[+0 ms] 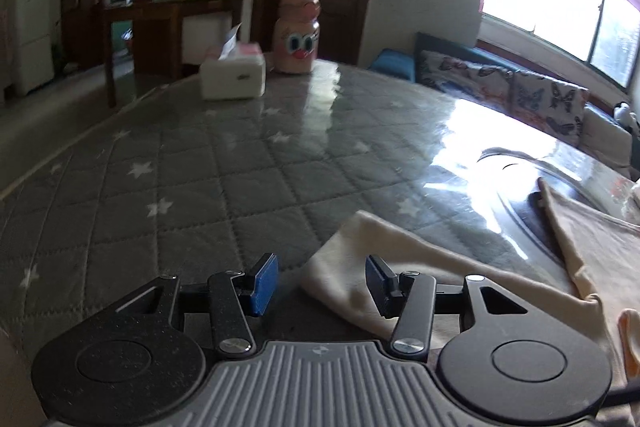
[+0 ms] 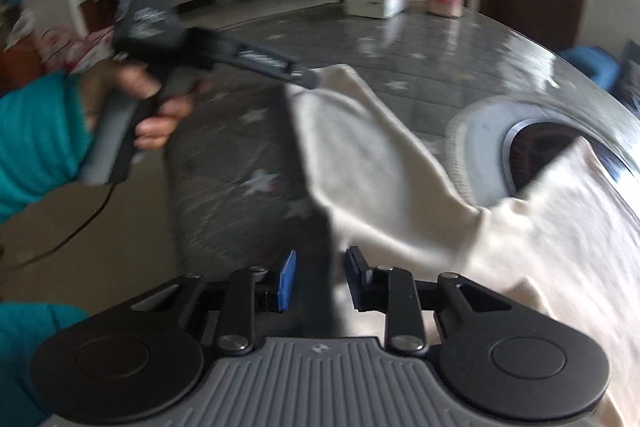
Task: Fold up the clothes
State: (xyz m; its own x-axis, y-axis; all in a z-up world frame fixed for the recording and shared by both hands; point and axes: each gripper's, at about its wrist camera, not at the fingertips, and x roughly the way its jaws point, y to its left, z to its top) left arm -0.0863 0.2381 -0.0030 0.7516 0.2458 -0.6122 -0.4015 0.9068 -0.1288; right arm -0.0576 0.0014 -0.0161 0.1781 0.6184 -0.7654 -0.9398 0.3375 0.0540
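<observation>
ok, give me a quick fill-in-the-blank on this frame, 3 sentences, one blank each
1. The cream garment lies on a grey quilted cover printed with white ____.
2. The left gripper has its jaws ____, with nothing between them.
3. Beside the pink jar with cartoon eyes at the far edge sits a white ____ box.

Missing words: stars; open; tissue

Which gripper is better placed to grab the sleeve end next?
Left. The left gripper is open right at the sleeve cuff, one of its fingers already over the cloth. The right gripper is open too, but sits back by the shirt's body.
</observation>
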